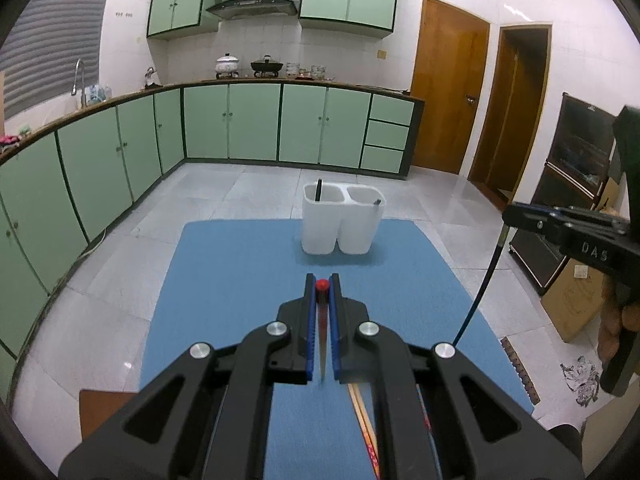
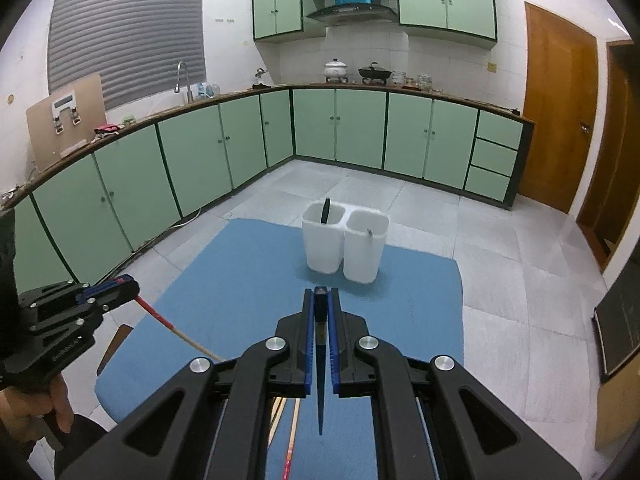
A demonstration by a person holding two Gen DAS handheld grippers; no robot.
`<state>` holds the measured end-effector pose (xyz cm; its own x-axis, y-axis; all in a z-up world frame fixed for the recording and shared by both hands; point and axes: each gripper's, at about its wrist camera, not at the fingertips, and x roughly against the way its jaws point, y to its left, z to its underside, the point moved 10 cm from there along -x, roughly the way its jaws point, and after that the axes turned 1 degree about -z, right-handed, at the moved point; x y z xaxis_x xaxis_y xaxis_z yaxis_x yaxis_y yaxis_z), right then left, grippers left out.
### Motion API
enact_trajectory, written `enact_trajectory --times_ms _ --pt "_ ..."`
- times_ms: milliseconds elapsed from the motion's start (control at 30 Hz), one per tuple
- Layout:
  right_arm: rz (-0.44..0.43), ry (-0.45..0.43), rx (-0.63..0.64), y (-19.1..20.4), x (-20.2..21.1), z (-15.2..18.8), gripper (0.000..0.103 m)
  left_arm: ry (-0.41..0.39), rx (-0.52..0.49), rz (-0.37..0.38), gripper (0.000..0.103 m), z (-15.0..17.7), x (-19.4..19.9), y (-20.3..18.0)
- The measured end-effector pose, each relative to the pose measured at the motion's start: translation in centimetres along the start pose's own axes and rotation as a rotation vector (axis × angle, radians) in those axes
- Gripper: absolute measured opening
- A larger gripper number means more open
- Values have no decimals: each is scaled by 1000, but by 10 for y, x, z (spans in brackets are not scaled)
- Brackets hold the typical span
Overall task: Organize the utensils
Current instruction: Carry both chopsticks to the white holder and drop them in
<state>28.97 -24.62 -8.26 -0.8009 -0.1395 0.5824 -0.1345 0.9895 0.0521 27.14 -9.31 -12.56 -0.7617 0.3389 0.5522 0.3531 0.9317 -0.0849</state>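
The task looks partly done. Ahead of both grippers, on the far part of the blue mat [image 1: 240, 280], stands the white two-cup holder [image 1: 342, 220]. Its left cup already has a dark utensil [image 1: 319, 190] standing in it, and a small dark tip [image 1: 377, 201] shows at the rim of the right cup; what that one is I cannot tell.

The left gripper [image 1: 322, 292] is clamped on a red-ended chopstick [image 1: 322, 320], gripped near its red end with the pale shaft hanging back toward the camera. The right gripper [image 2: 320, 300] is clamped on a dark chopstick [image 2: 320, 380] in the same way, top between the jaws and point trailing below. Both sticks are lifted off the mat and not yet over the holder, which sits well ahead of either gripper.

More chopsticks [image 1: 362, 412] lie on the mat beneath the grippers, close to the near edge, so these are left to collect as well.

What remains, as I judge it: carry the two held sticks forward, drop each into a cup, then come back for the ones on the mat.
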Motion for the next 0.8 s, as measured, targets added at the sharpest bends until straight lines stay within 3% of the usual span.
enact_trajectory --times_ms 300,600,800 --pt "0 -45 9 -9 -9 -75 6 -14 -49 21 5 -78 -22 -6" --pt "35 -115 -24 -41 -42 -161 6 -124 -41 8 5 -181 -54 -10" --pt "59 -145 -27 -58 -77 -204 6 -174 -15 3 5 -232 -89 -16"
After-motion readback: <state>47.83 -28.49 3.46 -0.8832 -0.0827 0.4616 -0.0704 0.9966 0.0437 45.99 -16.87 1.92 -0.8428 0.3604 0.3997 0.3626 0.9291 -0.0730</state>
